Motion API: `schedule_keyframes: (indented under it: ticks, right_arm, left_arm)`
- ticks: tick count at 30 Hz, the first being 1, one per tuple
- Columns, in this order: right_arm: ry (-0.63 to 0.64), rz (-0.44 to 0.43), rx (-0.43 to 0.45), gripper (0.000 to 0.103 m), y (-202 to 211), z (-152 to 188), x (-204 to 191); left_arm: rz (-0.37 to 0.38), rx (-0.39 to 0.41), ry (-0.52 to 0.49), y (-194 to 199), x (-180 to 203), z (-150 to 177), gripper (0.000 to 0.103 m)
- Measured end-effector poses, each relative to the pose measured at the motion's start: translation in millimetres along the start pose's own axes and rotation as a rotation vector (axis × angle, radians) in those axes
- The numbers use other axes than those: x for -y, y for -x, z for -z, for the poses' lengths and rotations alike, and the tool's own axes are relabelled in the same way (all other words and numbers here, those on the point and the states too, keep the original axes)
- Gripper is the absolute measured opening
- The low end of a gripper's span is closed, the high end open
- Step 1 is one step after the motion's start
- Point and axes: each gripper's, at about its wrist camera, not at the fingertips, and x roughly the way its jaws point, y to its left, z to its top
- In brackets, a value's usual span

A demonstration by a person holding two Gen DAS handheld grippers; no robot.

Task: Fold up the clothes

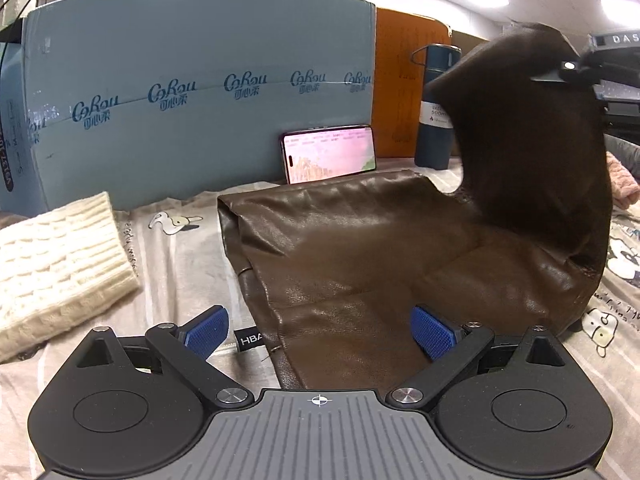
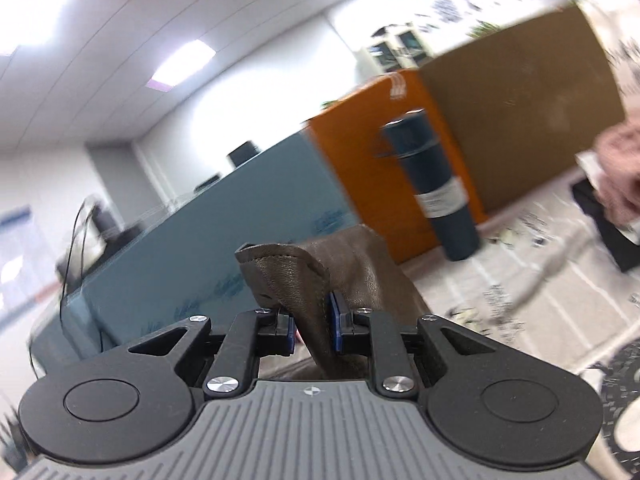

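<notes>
A brown leather garment (image 1: pixel 360 248) lies partly folded on the patterned cloth-covered table (image 1: pixel 180 248). Its right end is lifted high into the air (image 1: pixel 532 140). My right gripper (image 2: pixel 312 320) is shut on that raised brown edge (image 2: pixel 288 276), and it also shows as a black tip (image 1: pixel 568 70) in the left wrist view. My left gripper (image 1: pixel 320 330) is open just above the garment's near edge, with its blue pads (image 1: pixel 434 330) spread wide and nothing between them.
A cream knitted sweater (image 1: pixel 56 264) lies folded at the left. A lit phone (image 1: pixel 330 154) leans on a big blue box (image 1: pixel 192 92). A dark blue flask (image 1: pixel 434 108) stands before an orange box (image 1: pixel 404 80). Pink fabric (image 1: pixel 622 184) sits at the right edge.
</notes>
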Motion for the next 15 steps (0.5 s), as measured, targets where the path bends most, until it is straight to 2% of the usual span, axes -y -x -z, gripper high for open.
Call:
schedule_keyframes:
  ticks: [5, 11, 13, 14, 15]
  right_arm:
    - [0.174, -0.007, -0.079, 0.017, -14.3, 37.2, -40.8]
    - [0.357, -0.036, -0.225, 0.021, -15.6, 82.8, -58.4]
    - [0.407, -0.078, -0.288, 0.034, -12.6, 92.0, -58.8]
    - [0.427, -0.107, -0.325, 0.049, -11.4, 95.5, -58.4]
    - [0.447, -0.136, -0.361, 0.059, -10.1, 99.1, -58.0]
  left_arm:
    - [-0.027, 0.032, 0.034, 6.2, -6.2, -1.5, 0.099]
    - [-0.087, 0.128, 0.169, 20.3, -32.7, -4.8, 0.099]
    - [-0.072, 0.162, 0.216, 23.7, -39.2, -5.1, 0.099]
    - [-0.063, 0.179, 0.24, 25.4, -42.4, -5.2, 0.099]
    - [-0.053, 0.197, 0.264, 27.0, -45.5, -5.4, 0.099]
